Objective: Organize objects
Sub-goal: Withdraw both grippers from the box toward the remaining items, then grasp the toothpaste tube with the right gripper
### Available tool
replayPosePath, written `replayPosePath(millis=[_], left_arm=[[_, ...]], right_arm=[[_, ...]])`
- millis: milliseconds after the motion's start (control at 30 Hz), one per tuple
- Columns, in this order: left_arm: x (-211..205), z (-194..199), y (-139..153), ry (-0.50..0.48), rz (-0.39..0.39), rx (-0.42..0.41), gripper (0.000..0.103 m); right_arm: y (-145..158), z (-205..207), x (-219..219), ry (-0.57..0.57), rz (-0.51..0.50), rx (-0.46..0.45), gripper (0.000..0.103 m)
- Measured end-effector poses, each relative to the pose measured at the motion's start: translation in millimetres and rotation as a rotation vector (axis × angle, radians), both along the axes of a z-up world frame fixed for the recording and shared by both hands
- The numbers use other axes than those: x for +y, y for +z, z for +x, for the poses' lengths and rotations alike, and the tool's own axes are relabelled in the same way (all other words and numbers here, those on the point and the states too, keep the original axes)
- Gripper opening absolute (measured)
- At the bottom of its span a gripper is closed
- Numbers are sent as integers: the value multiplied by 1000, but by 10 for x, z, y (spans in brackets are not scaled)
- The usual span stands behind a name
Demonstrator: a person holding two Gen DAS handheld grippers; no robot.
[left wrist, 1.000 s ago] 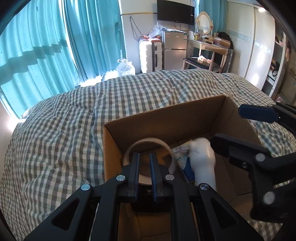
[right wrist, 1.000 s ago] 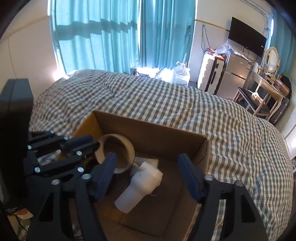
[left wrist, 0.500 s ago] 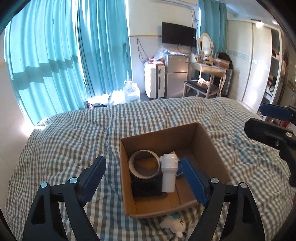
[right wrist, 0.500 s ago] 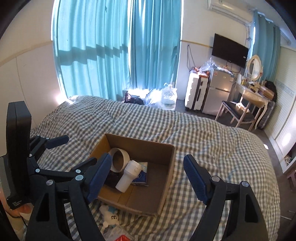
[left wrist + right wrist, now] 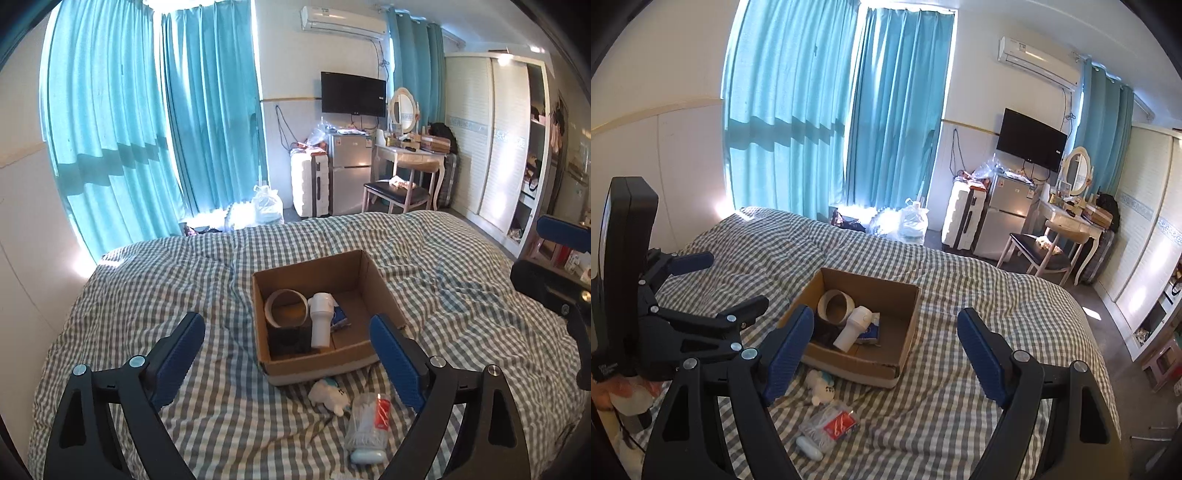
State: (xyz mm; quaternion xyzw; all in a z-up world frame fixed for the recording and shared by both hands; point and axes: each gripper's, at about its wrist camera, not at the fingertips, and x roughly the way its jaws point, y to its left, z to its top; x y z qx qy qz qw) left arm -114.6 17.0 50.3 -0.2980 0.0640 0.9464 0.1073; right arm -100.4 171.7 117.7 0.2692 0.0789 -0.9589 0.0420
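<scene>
An open cardboard box [image 5: 384, 295] [image 5: 908, 325] sits on the checked bed. Inside it a tape roll [image 5: 286, 310] [image 5: 835, 304] leans on a black item, beside a white bottle [image 5: 320, 325] [image 5: 854, 326] and a blue packet [image 5: 340, 317]. In front of the box lie a white plush toy [image 5: 330, 395] [image 5: 822, 386] and a clear packet with a red label [image 5: 367, 417] [image 5: 831, 424]. My left gripper [image 5: 284, 321] hangs above and short of the box, jaws opening, nothing between them. My right gripper [image 5: 884, 314] is open and holds nothing.
A small pale tube [image 5: 367, 458] [image 5: 809, 446] lies at the bed's near edge. The checked duvet [image 5: 147, 295] spreads wide to the left and right of the box. Beyond the bed stand a chair [image 5: 397, 192], a suitcase, a fridge and teal curtains.
Both grippers have pulled back and up out of the box. The left jaws, shut on the tape roll a second ago, have let it go and spread wide. The roll stays in the box.
</scene>
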Motion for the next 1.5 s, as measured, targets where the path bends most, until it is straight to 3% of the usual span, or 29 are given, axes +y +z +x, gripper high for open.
replayPosePath(millis=[233,433,667,833,967,1167,1233,1367,1433,1500], left_arm=[[-118,394,-41,23,13,18,97],[-206,611,-302,68,-5,18,99],[-308,707,-915,145,-72,-38,99],[-339,720,-1325,135,-116,-106,99],[-379,735,-1530,146,-138,-130,99],[-458,678,-1714,168,-127,-183,99],[-485,662,-1740,171,-114,-197,99],[-498,651,-1785,173,-110,-214,99],[-495,651,-1788,175,-114,-215,99],[-484,659,-1787,172,-118,-212,99]], right_arm=[[-111,469,-54,16,-4,5,80],[-429,676,-62,22,-16,-30,80],[-1175,690,-105,51,-52,-132,80],[-1719,642,-209,79,-60,-231,80],[-2220,584,-318,119,-75,-351,80],[-2606,508,-461,154,-58,-455,80],[-2665,497,-507,169,-58,-471,76],[-2789,451,-645,190,-12,-512,46],[-2835,413,-692,207,1,-536,35],[-2848,413,-701,210,4,-544,29]])
